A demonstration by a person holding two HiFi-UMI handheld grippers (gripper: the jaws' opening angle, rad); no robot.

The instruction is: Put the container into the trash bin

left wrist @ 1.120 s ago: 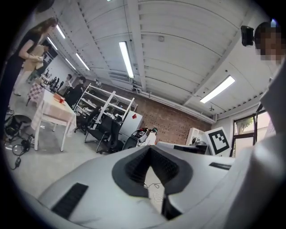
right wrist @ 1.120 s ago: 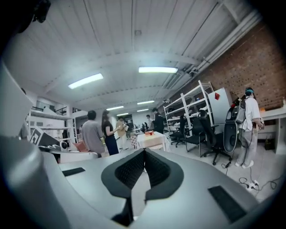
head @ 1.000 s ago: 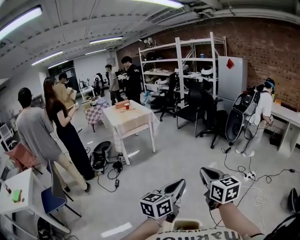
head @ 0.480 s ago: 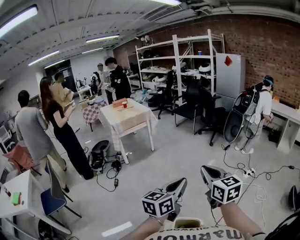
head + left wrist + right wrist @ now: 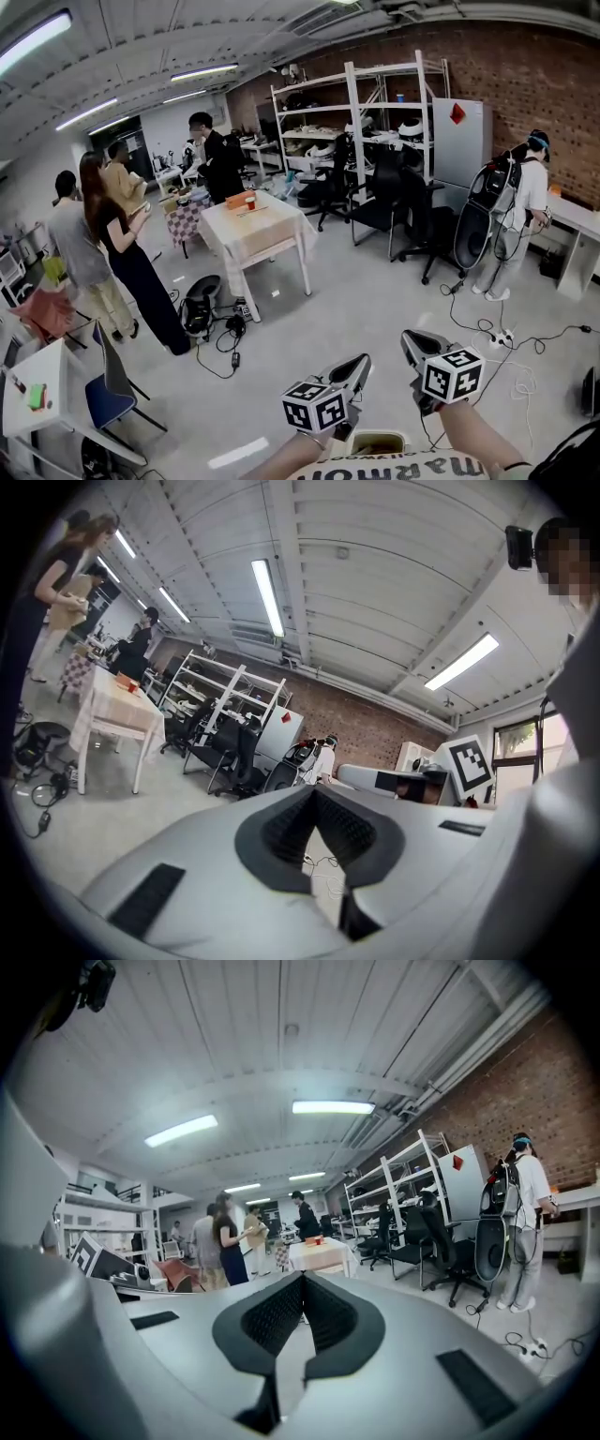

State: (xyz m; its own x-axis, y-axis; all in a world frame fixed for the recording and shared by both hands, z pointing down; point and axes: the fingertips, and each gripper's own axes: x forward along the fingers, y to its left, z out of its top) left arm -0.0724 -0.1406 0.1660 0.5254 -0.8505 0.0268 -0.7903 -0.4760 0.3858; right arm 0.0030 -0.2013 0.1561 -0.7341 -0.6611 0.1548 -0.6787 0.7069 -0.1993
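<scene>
Head view: grey floor [image 5: 375,300], draped table [image 5: 258,234], brick wall [image 5: 553,94].

The left gripper [image 5: 354,367] and right gripper [image 5: 413,343] sit side by side at the near edge of the head view, over the floor [image 5: 375,291]. Ahead and to the left stands a surface [image 5: 258,234] with a cup [image 5: 250,202] on its far part, and a bag [image 5: 200,309] lies on the floor by its near left leg. Left of it stands a group of people [image 5: 117,244]. Nearer, at the lower left, is a small surface [image 5: 33,412] with a chair [image 5: 108,398] just beside it. Shelving [image 5: 361,103] stands along the back wall, with office chairs [image 5: 398,211] before it and a cabinet [image 5: 459,150] to its right. Further right a lone person [image 5: 516,225] stands near a side surface [image 5: 581,230]. Cables [image 5: 525,342] trail over the floor right of the grippers.
</scene>
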